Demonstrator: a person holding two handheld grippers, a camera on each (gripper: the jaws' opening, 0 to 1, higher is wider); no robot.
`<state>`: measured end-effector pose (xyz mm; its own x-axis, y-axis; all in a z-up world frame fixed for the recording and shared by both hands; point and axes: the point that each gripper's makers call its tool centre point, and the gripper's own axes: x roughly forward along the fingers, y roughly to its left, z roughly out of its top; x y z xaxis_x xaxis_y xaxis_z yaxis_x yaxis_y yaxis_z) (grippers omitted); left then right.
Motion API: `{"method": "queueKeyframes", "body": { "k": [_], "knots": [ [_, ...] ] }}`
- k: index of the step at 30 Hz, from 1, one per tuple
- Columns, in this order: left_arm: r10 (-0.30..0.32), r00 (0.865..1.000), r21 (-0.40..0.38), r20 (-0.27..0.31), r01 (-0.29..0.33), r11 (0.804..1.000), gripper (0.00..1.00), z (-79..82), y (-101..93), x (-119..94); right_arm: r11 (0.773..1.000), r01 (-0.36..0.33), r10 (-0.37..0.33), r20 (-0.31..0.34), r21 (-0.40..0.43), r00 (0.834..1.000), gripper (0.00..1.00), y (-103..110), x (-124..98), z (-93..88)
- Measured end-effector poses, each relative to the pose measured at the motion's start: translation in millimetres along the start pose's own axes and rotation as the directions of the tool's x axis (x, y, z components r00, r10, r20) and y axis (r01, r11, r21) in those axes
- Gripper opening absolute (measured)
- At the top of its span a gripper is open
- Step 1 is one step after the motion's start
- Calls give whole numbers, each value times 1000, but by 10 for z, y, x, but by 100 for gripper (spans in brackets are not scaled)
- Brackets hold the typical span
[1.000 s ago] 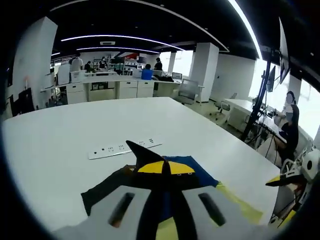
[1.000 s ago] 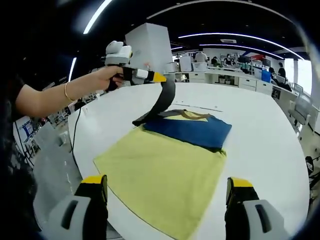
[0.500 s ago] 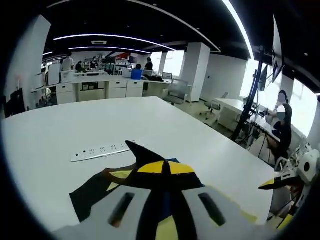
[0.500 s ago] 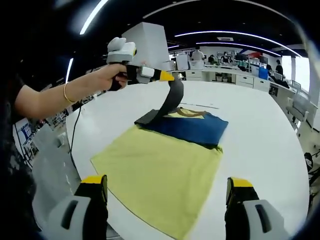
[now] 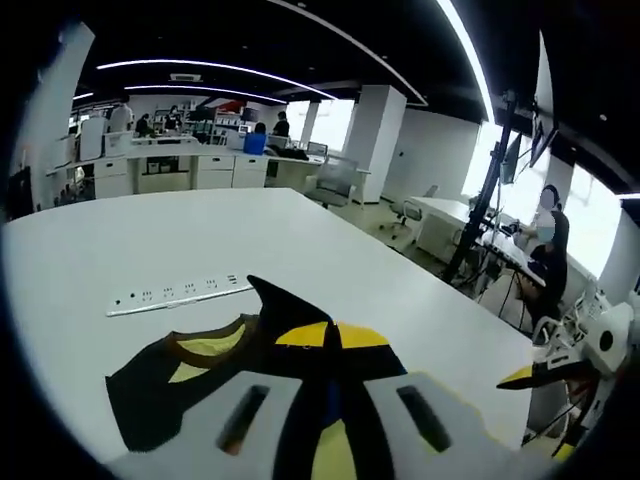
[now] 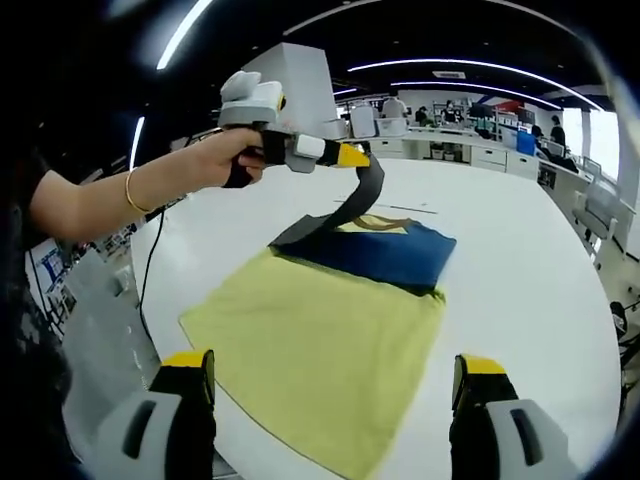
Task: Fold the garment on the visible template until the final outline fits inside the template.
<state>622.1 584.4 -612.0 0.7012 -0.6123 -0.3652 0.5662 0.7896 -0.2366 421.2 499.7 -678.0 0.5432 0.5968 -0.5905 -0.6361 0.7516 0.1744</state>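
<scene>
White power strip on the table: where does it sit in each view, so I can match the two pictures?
Left gripper view: the long white power strip lies left of centre on the white table, just beyond the dark blue garment.
Right gripper view: a thin pale line behind the garment, at centre.
Shared landmark: the garment's brown-trimmed neckline.

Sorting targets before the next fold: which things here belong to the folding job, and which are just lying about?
Job:
- garment
- yellow template
- left gripper, jaws shut on the garment's dark sleeve
- right gripper, jaws open

Lying about:
- power strip
- white table
- office desks behind
</scene>
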Motion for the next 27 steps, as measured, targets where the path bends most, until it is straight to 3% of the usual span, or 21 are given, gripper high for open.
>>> {"method": "queueKeyframes", "body": {
  "k": [10,18,22,27],
  "knots": [
    [-45,998,-6,-38,45,999,0,-200,-195,163,1000,9,-9,-14,11,1000,100,-57,23,-43],
    [-48,992,26,-117,51,998,0,-521,-246,297,1000,0,0,-11,18,1000,100,-55,63,-46],
    [-55,983,88,-178,72,994,0,-710,-300,371,1000,4,-4,-13,28,1000,100,-100,80,-75],
    [-64,975,62,-213,79,995,0,-867,-328,480,999,9,-8,-12,45,1000,100,-145,77,-118]
  ]
}}
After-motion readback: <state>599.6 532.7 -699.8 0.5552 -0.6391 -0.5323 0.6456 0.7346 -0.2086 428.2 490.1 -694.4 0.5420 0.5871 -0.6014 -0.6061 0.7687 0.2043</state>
